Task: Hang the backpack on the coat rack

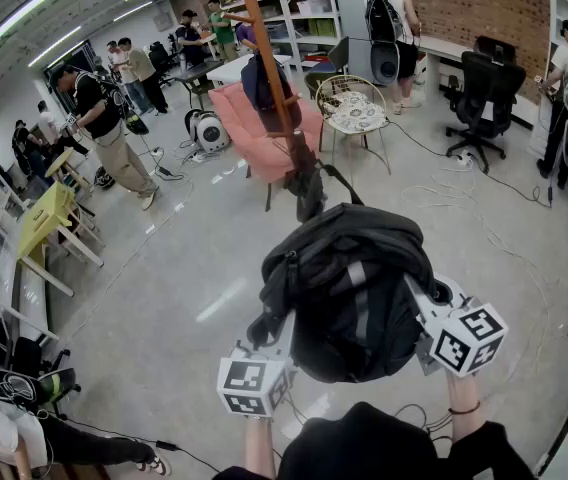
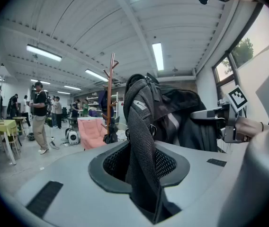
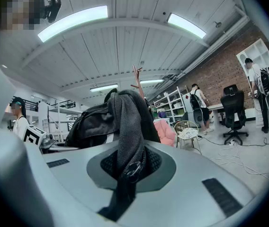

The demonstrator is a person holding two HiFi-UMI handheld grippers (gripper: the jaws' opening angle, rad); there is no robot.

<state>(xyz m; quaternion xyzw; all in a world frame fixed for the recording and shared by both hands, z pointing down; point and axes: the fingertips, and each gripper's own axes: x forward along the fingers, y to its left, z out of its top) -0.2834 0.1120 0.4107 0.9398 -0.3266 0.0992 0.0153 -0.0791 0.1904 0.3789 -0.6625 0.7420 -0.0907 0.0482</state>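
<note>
A black backpack [image 1: 349,288] hangs in the air in front of me, carried between both grippers. My left gripper [image 1: 274,346] is at its lower left, shut on a black mesh shoulder strap [image 2: 141,145] that runs up out of the jaws [image 2: 144,186]. At the backpack's right, my right gripper [image 1: 426,316] is shut on another grey mesh strap [image 3: 127,131] with a metal ring, clamped in its jaws [image 3: 125,183]. The wooden coat rack [image 1: 269,68] stands ahead across the floor, with a dark bag on it. It also shows behind the backpack [image 2: 110,98] [image 3: 137,77].
A pink armchair [image 1: 259,133] stands just behind the rack, and a round wire table [image 1: 352,108] to its right. Several people stand at the left and back. A yellow table [image 1: 49,218] is at the left, an office chair [image 1: 484,88] at the right. Cables [image 1: 464,193] lie on the floor.
</note>
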